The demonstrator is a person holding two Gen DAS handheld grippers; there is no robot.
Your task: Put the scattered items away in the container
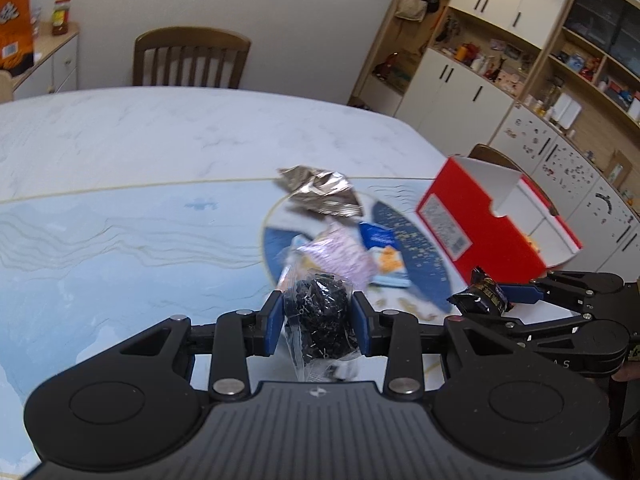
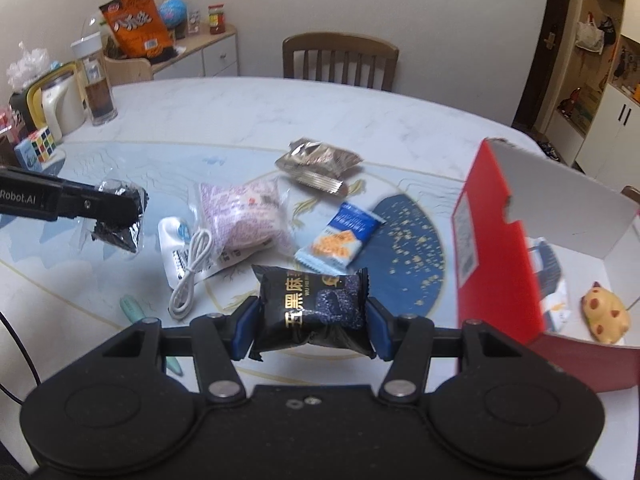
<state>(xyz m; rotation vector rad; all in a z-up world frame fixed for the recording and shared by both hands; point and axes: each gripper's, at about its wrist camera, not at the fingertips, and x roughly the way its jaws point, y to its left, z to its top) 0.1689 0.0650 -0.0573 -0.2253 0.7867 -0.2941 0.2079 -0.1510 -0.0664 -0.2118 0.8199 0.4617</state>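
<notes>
the right tongs (image 2: 312,322) are clamping a black snack packet (image 2: 314,306) above the tabletop (image 2: 280,112); the red box (image 2: 496,256) is sitting open at the right of the frame, nearer this hand. the left tongs (image 1: 318,316) are clamping a clear bag of black bits (image 1: 320,320), with the box at the upper right.
</notes>
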